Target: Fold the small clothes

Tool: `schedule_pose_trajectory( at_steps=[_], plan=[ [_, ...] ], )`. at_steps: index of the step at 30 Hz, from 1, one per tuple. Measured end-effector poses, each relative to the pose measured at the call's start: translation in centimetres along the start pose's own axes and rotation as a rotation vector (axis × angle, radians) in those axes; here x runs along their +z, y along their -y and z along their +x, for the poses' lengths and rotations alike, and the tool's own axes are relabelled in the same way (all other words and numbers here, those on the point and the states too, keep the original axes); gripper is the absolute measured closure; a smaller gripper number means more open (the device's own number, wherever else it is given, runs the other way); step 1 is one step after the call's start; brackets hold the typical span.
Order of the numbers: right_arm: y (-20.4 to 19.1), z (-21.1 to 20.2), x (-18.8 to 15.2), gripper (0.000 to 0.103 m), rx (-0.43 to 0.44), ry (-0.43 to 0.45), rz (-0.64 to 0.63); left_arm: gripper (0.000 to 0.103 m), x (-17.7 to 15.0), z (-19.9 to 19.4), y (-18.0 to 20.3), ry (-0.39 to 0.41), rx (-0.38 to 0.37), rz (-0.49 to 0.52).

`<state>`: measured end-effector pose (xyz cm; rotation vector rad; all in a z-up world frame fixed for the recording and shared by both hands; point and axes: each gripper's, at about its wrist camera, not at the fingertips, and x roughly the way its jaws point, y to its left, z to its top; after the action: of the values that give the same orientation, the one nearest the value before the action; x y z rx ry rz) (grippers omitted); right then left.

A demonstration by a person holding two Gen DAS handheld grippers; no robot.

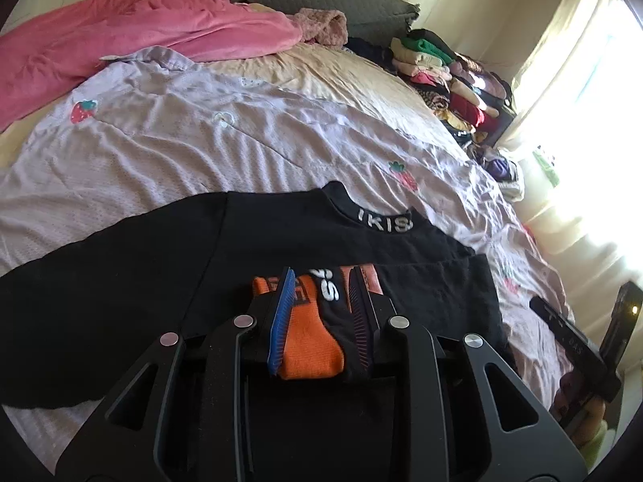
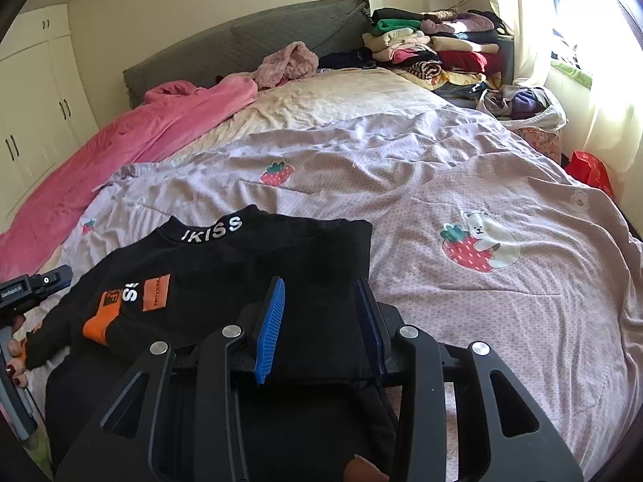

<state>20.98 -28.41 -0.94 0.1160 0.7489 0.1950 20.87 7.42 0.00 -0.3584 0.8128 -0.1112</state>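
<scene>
A small black top with "IKISS" on its collar (image 1: 386, 221) (image 2: 213, 233) lies on the lilac quilt, collar facing away from me. One sleeve is folded across the orange chest print, and its orange cuff (image 1: 311, 345) (image 2: 100, 323) lies between the fingers of my left gripper (image 1: 321, 271). Those jaws stand slightly apart and the pads look loose on the cuff. My right gripper (image 2: 321, 285) is shut on a thick fold of the top's right side (image 2: 321, 341), and black fabric drapes below its pads.
The lilac strawberry-print quilt (image 2: 462, 184) covers the bed. A pink blanket (image 2: 120, 152) lies at the far left. Stacks of folded clothes (image 2: 434, 48) sit by the headboard and window. A hand (image 2: 16, 361) holds the left gripper's handle at the left edge.
</scene>
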Motion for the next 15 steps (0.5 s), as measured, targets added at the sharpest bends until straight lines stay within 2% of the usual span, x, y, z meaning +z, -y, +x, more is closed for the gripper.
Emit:
schedule_pose_trajectory(
  at_steps=[6,9,12,15],
  plan=[
    [-0.8,0.4,-0.3,0.068,0.010,-0.010,-0.031,0.083,-2.3,3.1,3.2,-0.105,-0.037,0.110],
    [-0.5,0.3,-0.2,0.065,0.009,-0.007,-0.023,0.077,-3.6,5.5,3.3,-0.178,0.023,0.149],
    [-0.1,0.3,-0.3,0.062,-0.039,-0.008,-0.004,0.077,-4.5,6.5,2.4,-0.178,0.110,0.177],
    [0.9,1.1,-0.4,0.062,-0.122,-0.041,0.034,0.077,-4.9,6.3,1.5,-0.168,0.104,0.170]
  ],
)
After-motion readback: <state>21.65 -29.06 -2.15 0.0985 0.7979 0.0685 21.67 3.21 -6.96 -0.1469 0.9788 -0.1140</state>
